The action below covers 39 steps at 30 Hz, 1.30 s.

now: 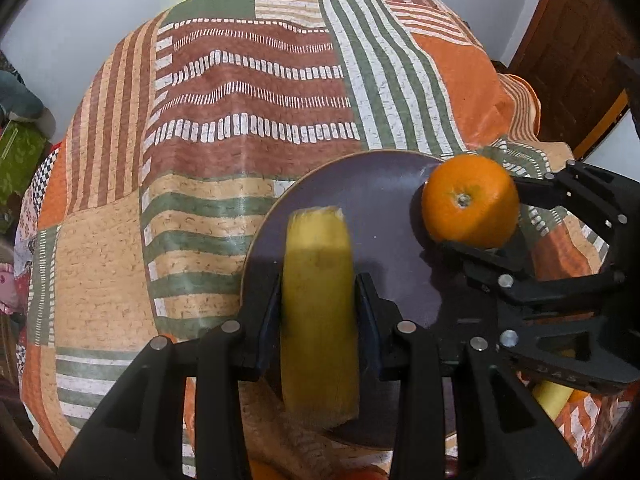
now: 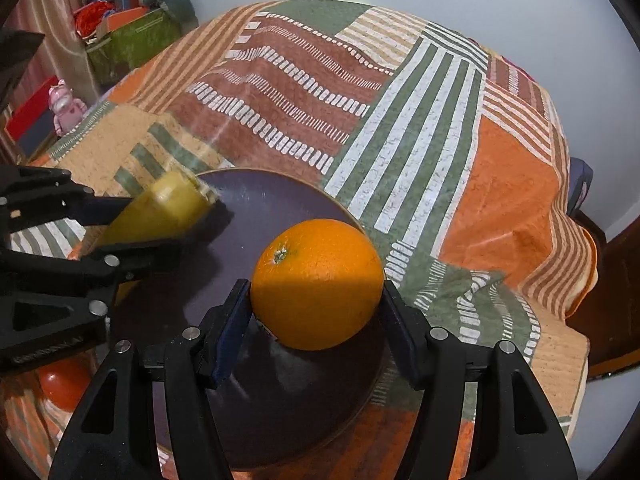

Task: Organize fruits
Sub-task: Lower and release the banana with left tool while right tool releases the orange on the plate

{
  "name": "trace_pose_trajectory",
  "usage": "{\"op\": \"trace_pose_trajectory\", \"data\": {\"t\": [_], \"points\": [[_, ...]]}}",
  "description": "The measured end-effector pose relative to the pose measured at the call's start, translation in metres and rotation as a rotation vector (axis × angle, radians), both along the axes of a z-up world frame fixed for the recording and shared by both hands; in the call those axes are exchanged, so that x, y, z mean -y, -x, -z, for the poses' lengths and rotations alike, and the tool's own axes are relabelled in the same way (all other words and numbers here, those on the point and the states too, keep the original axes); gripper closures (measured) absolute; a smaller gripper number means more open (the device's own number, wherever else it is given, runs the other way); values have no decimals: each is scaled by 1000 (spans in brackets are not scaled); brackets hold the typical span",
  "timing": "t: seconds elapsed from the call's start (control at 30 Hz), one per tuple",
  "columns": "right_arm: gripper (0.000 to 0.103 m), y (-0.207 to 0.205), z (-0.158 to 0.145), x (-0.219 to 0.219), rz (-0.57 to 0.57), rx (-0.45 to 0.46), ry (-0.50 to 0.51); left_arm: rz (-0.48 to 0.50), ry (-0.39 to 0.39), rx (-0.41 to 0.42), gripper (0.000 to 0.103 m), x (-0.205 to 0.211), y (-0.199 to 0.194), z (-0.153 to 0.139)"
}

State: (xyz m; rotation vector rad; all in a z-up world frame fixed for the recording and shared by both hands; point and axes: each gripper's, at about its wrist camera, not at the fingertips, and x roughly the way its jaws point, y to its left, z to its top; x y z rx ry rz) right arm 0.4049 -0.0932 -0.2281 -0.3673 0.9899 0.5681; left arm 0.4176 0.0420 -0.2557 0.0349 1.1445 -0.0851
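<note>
My left gripper [image 1: 319, 300] is shut on a yellow banana piece [image 1: 318, 304] and holds it over the left part of a dark purple plate [image 1: 384, 200]. My right gripper [image 2: 316, 312] is shut on an orange [image 2: 318, 284] over the same plate [image 2: 280, 400]. In the left wrist view the orange [image 1: 471, 201] sits in the right gripper [image 1: 480, 216] at the plate's right edge. In the right wrist view the banana piece [image 2: 164, 208] shows at the left, held in the left gripper [image 2: 140, 224].
The plate lies on a patchwork striped cloth [image 1: 240, 120] over a table. A red fruit [image 2: 64, 386] lies at the lower left of the right wrist view. A yellow piece [image 1: 554, 398] lies near the plate. A wooden door [image 1: 576, 48] stands at the right. Boxes [image 2: 128, 40] stand beyond the table.
</note>
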Motion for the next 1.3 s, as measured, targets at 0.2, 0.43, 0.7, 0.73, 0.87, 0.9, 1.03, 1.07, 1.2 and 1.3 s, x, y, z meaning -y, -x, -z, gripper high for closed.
{"op": "trace_pose_trajectory", "data": {"t": [0.2,0.43,0.7,0.73,0.87,0.9,1.03,1.07,1.2,1.3], "points": [[39,4,0,3,-14,-10,24,-30,-3,81,38,-6,5,-22],[23,20,-25,13,12,52,-24,-49,18,147,38,-15,31,-52],[23,55,-75,33,68,167,-119,-66,33,243,37,-28,82,-94],[23,61,-80,35,75,181,-125,-71,37,258,37,-31,92,-101],[23,79,-97,46,98,213,-166,-85,53,292,34,-39,120,-115],[23,86,-102,49,103,222,-178,-87,55,298,34,-42,129,-119],[23,107,-111,57,128,270,-192,-102,49,309,34,-51,154,-123],[23,113,-112,59,130,281,-195,-106,50,308,34,-54,160,-123],[18,133,-113,65,140,321,-198,-110,42,299,29,-61,180,-115],[18,146,-108,69,149,328,-194,-117,41,267,28,-67,192,-100]]}}
